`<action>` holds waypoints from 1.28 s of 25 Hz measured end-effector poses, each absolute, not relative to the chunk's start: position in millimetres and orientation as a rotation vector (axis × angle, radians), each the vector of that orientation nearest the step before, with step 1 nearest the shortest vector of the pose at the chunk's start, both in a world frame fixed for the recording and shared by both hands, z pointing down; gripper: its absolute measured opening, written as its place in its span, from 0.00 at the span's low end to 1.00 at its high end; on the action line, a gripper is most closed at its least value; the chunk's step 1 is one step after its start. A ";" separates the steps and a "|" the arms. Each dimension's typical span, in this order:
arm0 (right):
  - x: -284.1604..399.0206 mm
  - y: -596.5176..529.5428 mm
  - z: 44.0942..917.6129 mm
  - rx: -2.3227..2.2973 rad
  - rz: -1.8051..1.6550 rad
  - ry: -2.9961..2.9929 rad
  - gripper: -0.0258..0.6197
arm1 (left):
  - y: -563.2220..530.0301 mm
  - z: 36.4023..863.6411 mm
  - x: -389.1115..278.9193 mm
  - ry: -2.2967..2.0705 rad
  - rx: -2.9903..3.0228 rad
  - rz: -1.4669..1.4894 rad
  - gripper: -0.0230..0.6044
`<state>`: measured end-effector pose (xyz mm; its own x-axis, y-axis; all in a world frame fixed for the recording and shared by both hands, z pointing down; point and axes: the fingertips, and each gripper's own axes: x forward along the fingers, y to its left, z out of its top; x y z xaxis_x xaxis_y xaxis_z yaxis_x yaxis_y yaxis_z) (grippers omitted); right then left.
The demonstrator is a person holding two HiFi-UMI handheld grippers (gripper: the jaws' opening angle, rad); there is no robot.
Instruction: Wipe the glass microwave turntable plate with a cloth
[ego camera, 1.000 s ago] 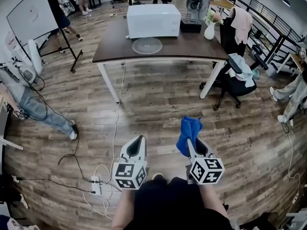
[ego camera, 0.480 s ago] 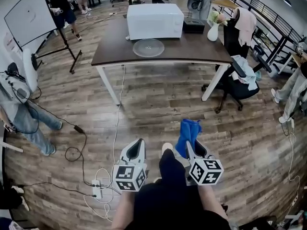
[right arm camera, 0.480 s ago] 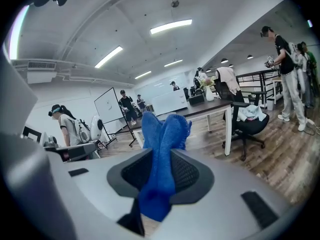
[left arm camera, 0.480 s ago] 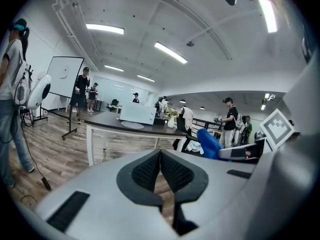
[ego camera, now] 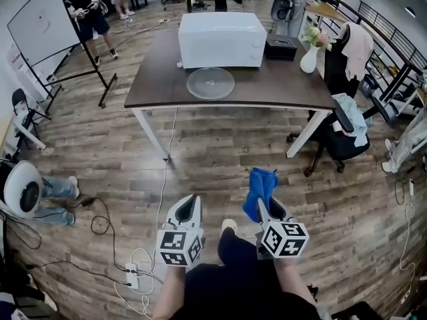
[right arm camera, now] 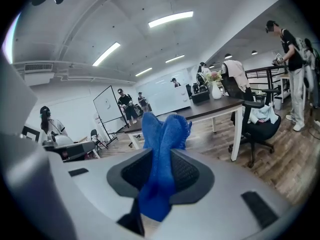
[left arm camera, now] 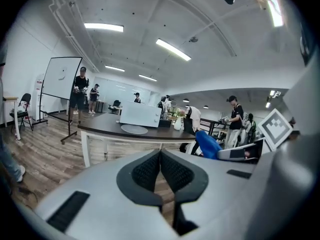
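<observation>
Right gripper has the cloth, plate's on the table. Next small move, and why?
Probably walk up to the table: the glass plate lies well ahead, by the microwave; the right gripper clamps the blue cloth, the left gripper is shut, empty.

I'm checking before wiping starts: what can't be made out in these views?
- Smears on the glass plate: head view, too small and distant.
- Plate in right gripper view: hidden behind the blue cloth clamped in the right gripper.
- Plate surface, left gripper view: too small.
</observation>
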<state>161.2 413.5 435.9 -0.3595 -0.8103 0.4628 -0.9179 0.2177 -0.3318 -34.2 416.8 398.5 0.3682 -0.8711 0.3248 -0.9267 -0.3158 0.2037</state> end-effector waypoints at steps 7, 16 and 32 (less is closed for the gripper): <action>166.3 322.3 437.0 1.603 0.835 -2.311 0.19 | 329.9 397.8 -26.9 -1.608 2.253 0.207 0.04; 170.2 242.3 441.7 1.546 0.828 -2.349 0.19 | 259.7 402.8 -22.3 -1.674 2.218 0.193 0.04; 160.9 193.7 468.2 1.468 0.920 -2.300 0.19 | 214.1 421.4 -31.8 -1.700 2.127 0.238 0.04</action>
<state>160.9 193.7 468.2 -0.4548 -0.7181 0.5268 -0.8833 0.2884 -0.3695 -31.8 214.1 421.4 0.2435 -0.8938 0.3766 -0.9628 -0.1759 0.2050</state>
